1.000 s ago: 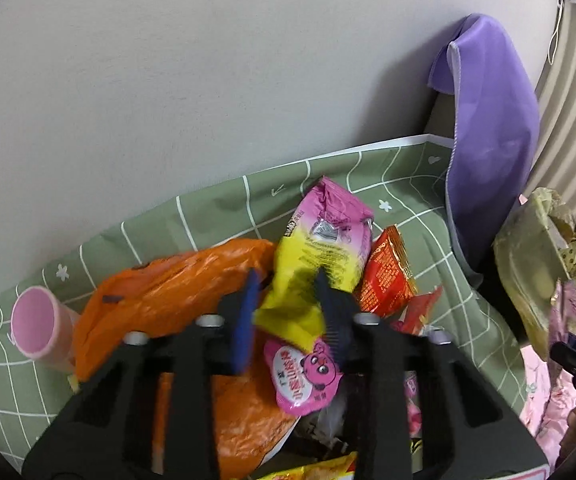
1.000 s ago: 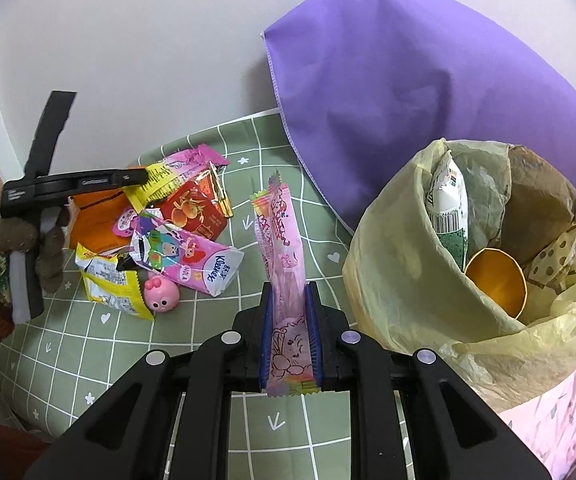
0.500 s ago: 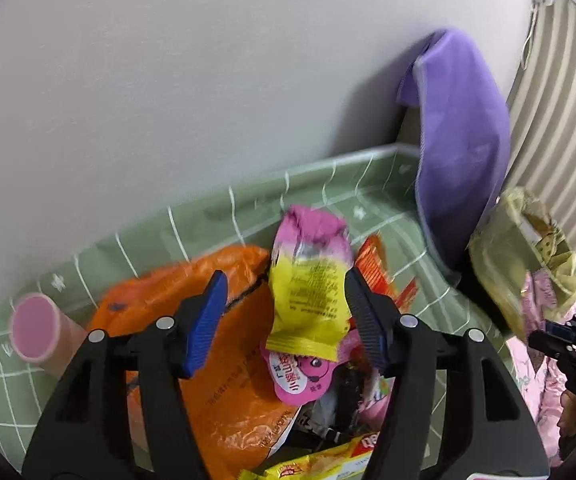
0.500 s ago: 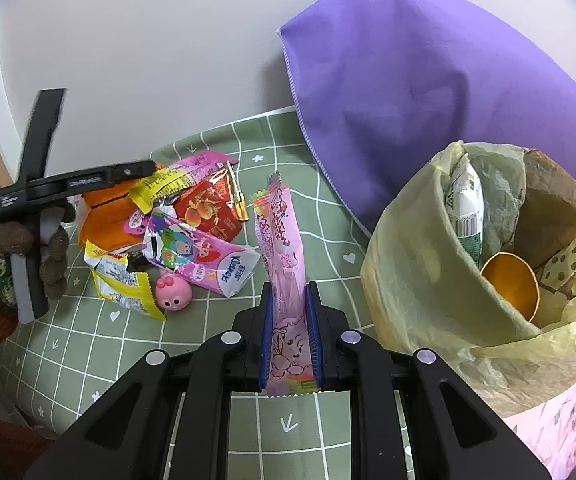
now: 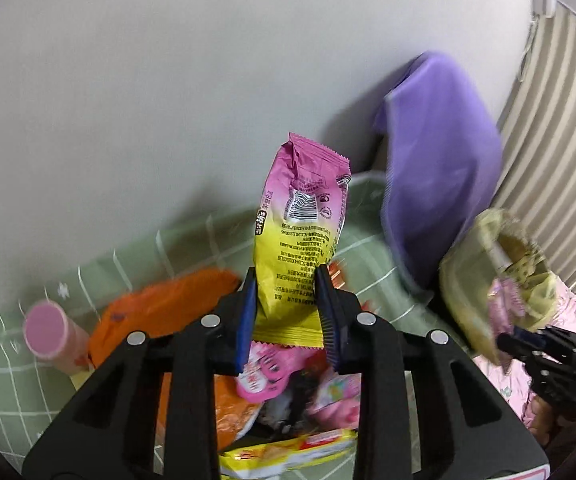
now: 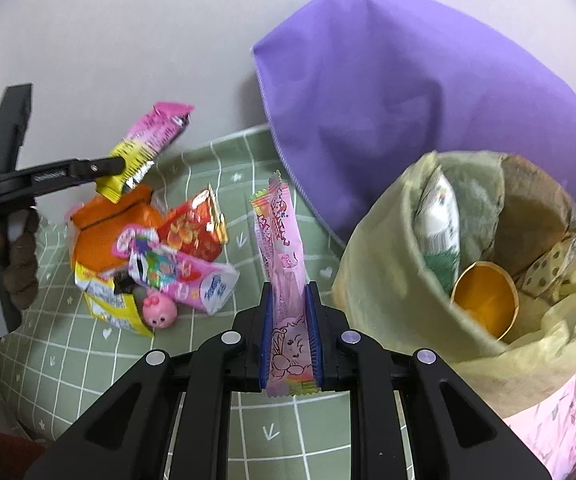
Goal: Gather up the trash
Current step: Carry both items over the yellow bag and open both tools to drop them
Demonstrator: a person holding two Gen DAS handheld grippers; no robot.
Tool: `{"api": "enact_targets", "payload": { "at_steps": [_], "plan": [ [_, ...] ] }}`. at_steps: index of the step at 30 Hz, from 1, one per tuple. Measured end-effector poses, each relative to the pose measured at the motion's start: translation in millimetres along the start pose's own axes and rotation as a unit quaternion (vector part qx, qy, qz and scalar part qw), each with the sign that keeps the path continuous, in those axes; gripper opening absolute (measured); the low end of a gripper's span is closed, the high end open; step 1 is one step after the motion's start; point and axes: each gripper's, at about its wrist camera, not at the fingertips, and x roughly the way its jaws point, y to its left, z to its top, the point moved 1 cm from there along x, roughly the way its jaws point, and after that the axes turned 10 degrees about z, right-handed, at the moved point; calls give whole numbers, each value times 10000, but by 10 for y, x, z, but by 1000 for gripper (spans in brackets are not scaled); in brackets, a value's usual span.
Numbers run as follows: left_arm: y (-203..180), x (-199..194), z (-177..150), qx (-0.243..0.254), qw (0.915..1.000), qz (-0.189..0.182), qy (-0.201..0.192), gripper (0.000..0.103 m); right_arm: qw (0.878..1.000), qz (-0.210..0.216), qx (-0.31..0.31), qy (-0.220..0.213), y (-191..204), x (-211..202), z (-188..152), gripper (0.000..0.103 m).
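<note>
My left gripper (image 5: pixel 286 280) is closing its jaws on a pink-and-yellow snack wrapper (image 5: pixel 299 220), and the blue pads press its lower end. The wrapper hangs upright in the air above the litter pile; the right wrist view shows the same wrapper (image 6: pixel 148 144) at the left gripper (image 6: pixel 116 166). My right gripper (image 6: pixel 289 292) is shut on a long pink candy wrapper (image 6: pixel 282 236) that stands up between its pads. It hovers just left of the yellow-green trash bag (image 6: pixel 387 280), whose mouth is open and holds several pieces of litter.
On the green checked cloth (image 6: pixel 68 360) lie an orange bag (image 6: pixel 100 236), a red wrapper (image 6: pixel 192 232), a pink tissue pack (image 6: pixel 192 276), a yellow wrapper (image 6: pixel 112 304) and a small pink toy (image 6: pixel 160 310). A purple cloth (image 6: pixel 407 100) leans on the wall. A pink cup (image 5: pixel 46 332) stands at the left.
The left gripper spread its jaws wide, closed them on the pink-and-yellow wrapper and lifted it off the pile. The right gripper kept its hold on the pink candy wrapper and stayed in place.
</note>
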Motion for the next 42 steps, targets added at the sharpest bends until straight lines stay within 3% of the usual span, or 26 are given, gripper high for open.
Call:
{"api": "enact_targets", "payload": {
  "at_steps": [7, 16, 23, 29, 42],
  "plan": [
    [-542, -342, 376, 398, 9970, -476, -469, 28, 9976, -254, -105, -643, -122, -419, 384, 16],
    [-1502, -496, 609, 1100, 9844, -1114, -798, 29, 9864, -944, 4, -1347, -543, -1091, 650, 16],
    [-2005, -419, 498, 1583, 9738, -1518, -598, 29, 9790, -1330, 349, -1504, -912, -1394, 503, 16],
    [-2296, -220, 404, 1808, 9693, -1615, -411, 29, 9767, -1394, 533, -1539, -1096, -1506, 391, 16],
    [-2489, 140, 370, 1609, 9744, -1572, 35, 29, 9815, -1152, 581, -1411, -1356, -1338, 412, 16]
  ]
}}
